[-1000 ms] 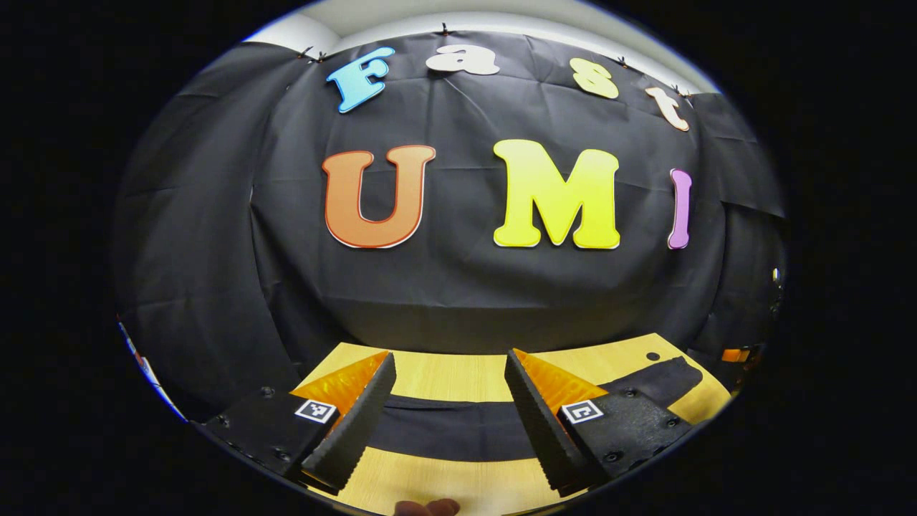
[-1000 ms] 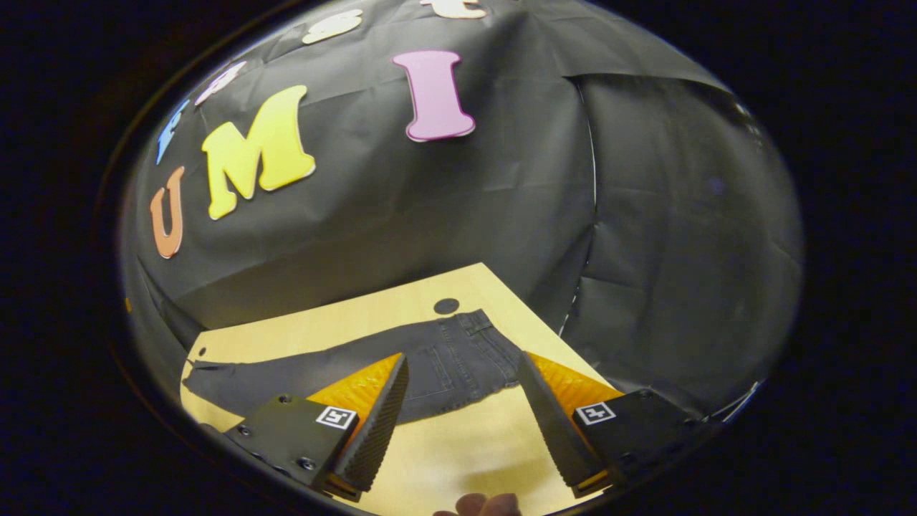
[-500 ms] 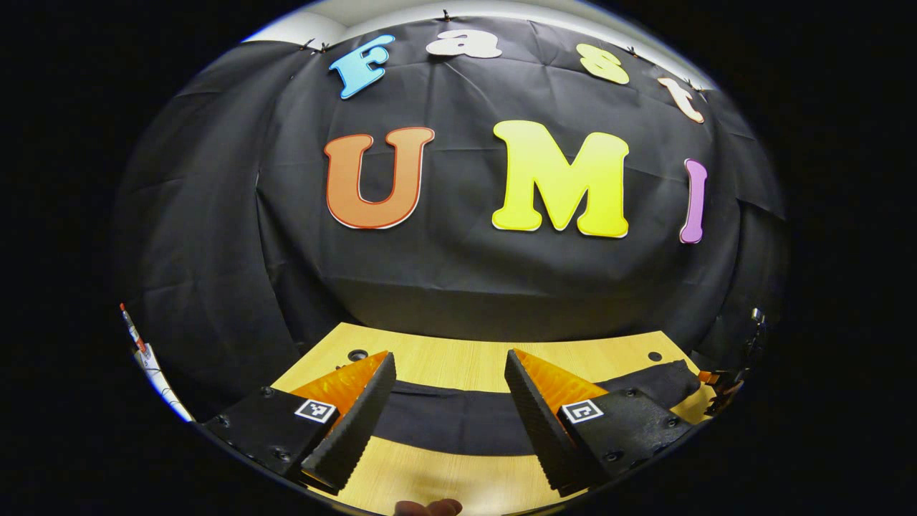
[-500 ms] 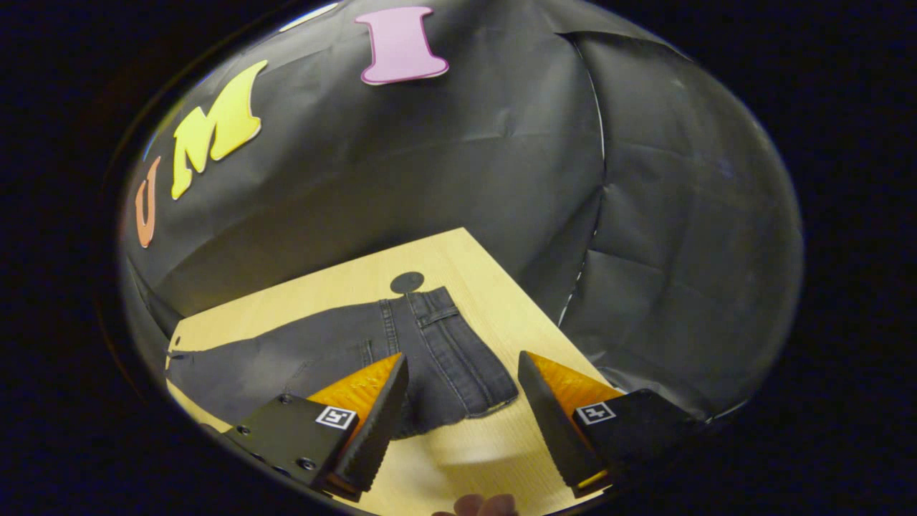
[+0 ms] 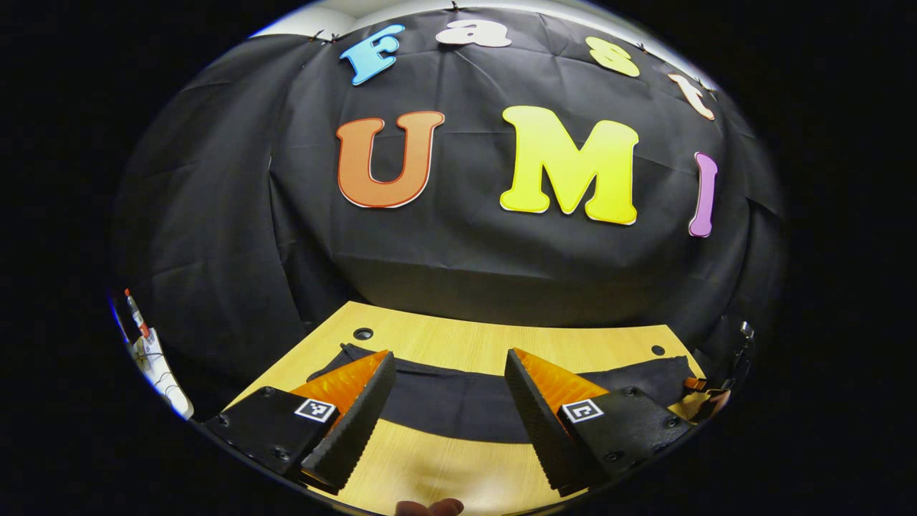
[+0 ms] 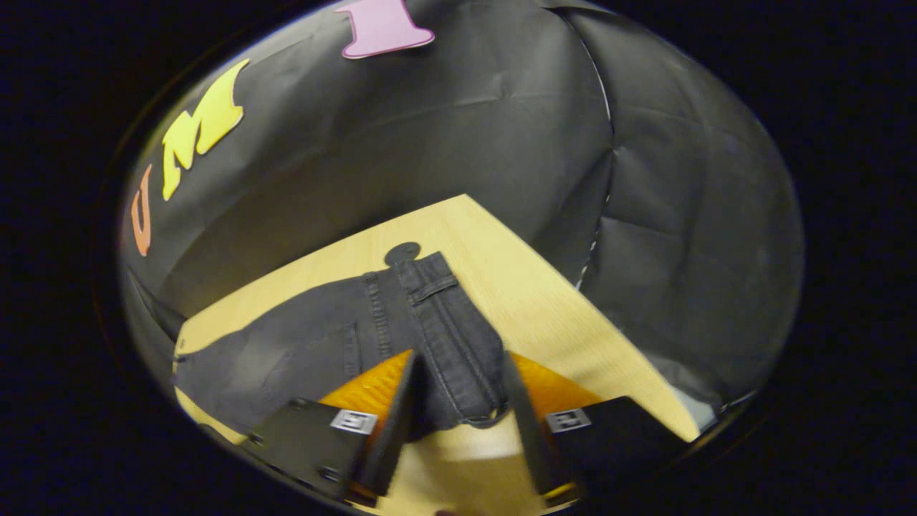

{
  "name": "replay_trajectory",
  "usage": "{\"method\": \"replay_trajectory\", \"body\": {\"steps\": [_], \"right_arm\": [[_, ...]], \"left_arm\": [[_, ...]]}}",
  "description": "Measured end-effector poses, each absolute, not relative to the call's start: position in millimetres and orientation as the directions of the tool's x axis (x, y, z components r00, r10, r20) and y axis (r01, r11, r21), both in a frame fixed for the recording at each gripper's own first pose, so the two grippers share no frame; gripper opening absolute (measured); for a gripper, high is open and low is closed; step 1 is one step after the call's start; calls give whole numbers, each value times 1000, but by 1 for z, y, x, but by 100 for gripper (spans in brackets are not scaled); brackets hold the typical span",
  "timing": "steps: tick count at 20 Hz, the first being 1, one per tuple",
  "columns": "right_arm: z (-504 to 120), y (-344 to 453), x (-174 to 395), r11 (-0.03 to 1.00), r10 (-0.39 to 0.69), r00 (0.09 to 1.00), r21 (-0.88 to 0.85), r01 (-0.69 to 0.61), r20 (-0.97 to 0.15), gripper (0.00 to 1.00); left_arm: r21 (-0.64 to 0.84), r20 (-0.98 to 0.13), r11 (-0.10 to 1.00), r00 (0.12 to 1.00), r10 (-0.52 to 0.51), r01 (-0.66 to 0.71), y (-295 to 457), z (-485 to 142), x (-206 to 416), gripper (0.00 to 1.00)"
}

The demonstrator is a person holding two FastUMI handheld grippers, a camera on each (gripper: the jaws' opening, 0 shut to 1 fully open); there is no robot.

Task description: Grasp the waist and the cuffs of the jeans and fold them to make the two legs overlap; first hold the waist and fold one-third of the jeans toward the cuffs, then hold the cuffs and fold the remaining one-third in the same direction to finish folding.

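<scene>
Dark grey jeans lie flat and stretched out across the wooden table. In the right gripper view the waist points at me, and its near corner lies between the fingers of my right gripper. Those fingers are narrowed but still apart, low over the table. In the left gripper view the jeans run as a dark band across the table. My left gripper hovers wide open above the leg section, holding nothing. The cuff end sits near its left finger.
Round holes mark the tabletop: one at the far left corner, one at the far right, and one just beyond the waistband. The table's right edge runs close to the waist. Black cloth walls surround the table.
My right gripper has moved forward and down onto the waist end, and its fingers have drawn closer together. The left gripper has swung slightly left, bringing the cuff end and a table hole into view.
</scene>
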State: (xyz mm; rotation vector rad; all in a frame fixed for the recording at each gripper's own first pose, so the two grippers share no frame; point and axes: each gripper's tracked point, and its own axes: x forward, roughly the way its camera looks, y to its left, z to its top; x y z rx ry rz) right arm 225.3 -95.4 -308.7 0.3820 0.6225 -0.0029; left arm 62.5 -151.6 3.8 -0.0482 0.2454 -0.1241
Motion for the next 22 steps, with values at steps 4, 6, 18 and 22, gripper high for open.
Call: {"method": "replay_trajectory", "body": {"steps": [4,6,18,22], "right_arm": [[-305,-98,222,941,73,795,305,144,-603,30],[-298,-100,218,941,84,773,305,146,-629,18],[-121,-31,165,945,155,859,325,14,-488,2],[-61,47,150,944,220,881,320,-83,-419,2]], "left_arm": [[-72,-254,992,960,-120,105,-141,-1,57,99],[-75,-238,993,965,-112,97,-130,3,56,99],[-120,-159,992,985,-69,50,-53,-1,51,98],[-161,-147,985,985,-93,69,-41,-9,48,98]]}}
